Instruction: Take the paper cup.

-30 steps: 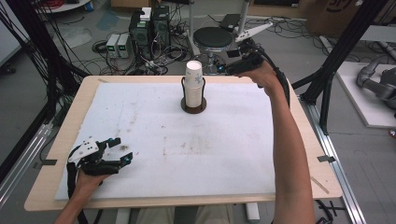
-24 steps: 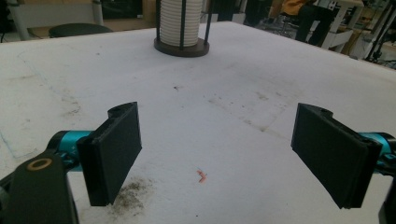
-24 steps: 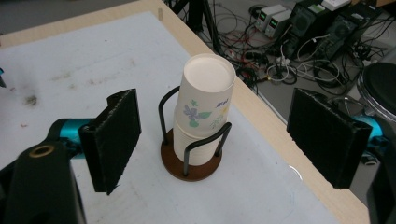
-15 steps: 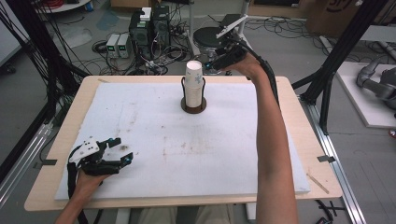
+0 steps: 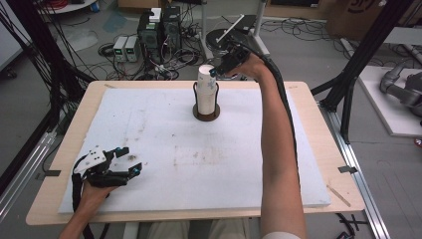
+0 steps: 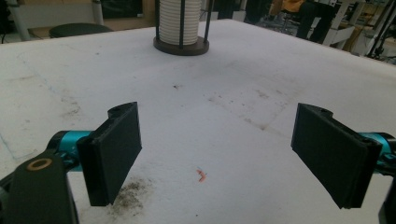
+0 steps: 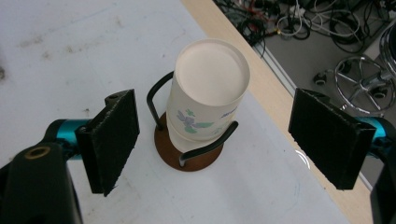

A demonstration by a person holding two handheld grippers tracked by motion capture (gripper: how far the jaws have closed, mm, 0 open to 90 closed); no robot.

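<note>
A stack of white paper cups [image 5: 207, 89], bottoms up, stands in a holder with a dark round base [image 5: 206, 115] and black wire uprights at the far middle of the board. My right gripper [image 5: 220, 67] hovers at the stack's top from the far right. In the right gripper view the stack [image 7: 210, 88] sits below and between the open jaws of the right gripper [image 7: 223, 139], pads clear of it; these jaws have just been opening. My left gripper [image 5: 128, 160] rests at the near left, open and holding nothing, and from it [image 6: 224, 158] the stack [image 6: 180, 23] shows far ahead.
A white foam board [image 5: 239, 164] covers the wooden table [image 5: 318, 99]. The person's right forearm [image 5: 273, 149] stretches across the board's right part. Beyond the far edge are electronics boxes and cables [image 5: 159, 30], a stool [image 5: 224, 37] and black frame posts [image 5: 358, 64].
The right gripper has moved left along the far edge, from right of the cup stack to its top. The left gripper has stayed put.
</note>
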